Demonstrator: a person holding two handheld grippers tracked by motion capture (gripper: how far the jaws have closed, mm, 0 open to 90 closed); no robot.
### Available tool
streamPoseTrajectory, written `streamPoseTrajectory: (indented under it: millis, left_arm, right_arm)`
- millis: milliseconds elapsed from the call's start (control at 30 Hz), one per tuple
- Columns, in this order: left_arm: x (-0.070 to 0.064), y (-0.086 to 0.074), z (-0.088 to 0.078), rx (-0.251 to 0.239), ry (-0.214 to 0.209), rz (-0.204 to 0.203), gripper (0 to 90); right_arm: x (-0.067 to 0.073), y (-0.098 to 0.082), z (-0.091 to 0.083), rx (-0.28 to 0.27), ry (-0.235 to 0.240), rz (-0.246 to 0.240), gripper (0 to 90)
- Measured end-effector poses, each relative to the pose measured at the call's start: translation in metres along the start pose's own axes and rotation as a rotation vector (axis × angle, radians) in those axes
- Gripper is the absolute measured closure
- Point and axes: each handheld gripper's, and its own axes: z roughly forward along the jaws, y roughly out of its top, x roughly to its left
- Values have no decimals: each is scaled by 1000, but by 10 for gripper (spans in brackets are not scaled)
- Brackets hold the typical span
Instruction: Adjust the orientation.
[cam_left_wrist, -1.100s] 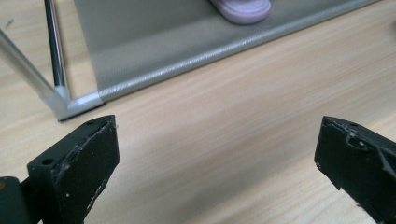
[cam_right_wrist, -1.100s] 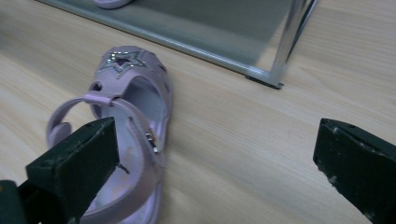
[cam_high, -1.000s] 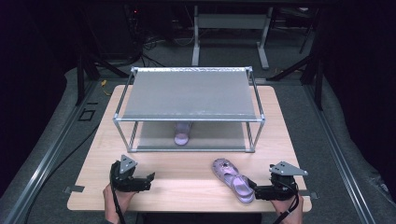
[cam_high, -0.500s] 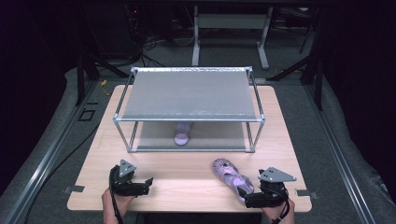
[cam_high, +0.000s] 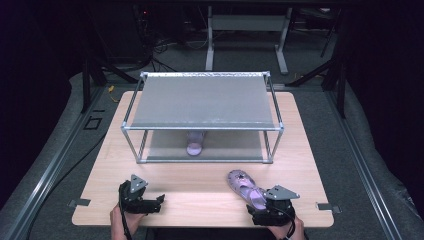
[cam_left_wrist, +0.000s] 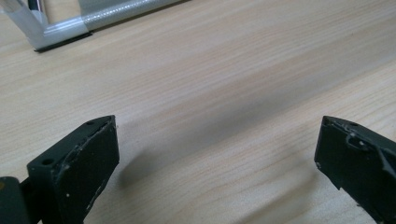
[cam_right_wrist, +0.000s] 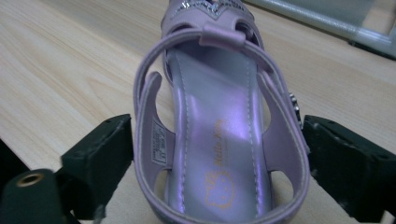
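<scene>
A purple sandal (cam_high: 244, 186) lies on the wooden table (cam_high: 195, 192) near its front edge, toe toward the rack. My right gripper (cam_high: 258, 202) sits at its heel. In the right gripper view the heel of the sandal (cam_right_wrist: 215, 116) lies between the two jaws of my right gripper (cam_right_wrist: 217, 154), which have just been closing; the black pads (cam_right_wrist: 100, 154) stand right against the heel strap without squeezing it. My left gripper (cam_high: 159, 202) rests open at the front left, and in its own view the left gripper (cam_left_wrist: 217, 158) has bare wood between its jaws.
A metal-framed rack (cam_high: 200, 100) with a grey shelf stands mid-table. A second purple sandal (cam_high: 195, 145) sits under it on the lower level. A rack foot (cam_left_wrist: 56, 32) is ahead of the left gripper, and the rack's base bar (cam_right_wrist: 327, 23) is beyond the sandal.
My right gripper has slid left and down onto the sandal's heel, and its jaws have narrowed around it. The left gripper has stayed put.
</scene>
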Motion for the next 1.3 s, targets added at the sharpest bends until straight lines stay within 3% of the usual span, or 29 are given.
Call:
streamPoseTrajectory:
  millis: [200, 400, 900, 1300]
  left_arm:
    - [-3, 0, 0, -2, -7, 8, 0]
    - [-5, 2, -1, -9, -10, 12, 0]
    - [-5, 4, -5, -30, -15, 10, 0]
    - [-5, 4, -6, -35, -15, 11, 0]
  right_arm:
    - [0, -3, 4, 18, 4, 3, 241]
    - [1, -6, 2, -13, -3, 5, 364]
    - [5, -6, -4, -56, -10, -34, 379]
    - [5, 2, -6, -93, -14, -35, 379]
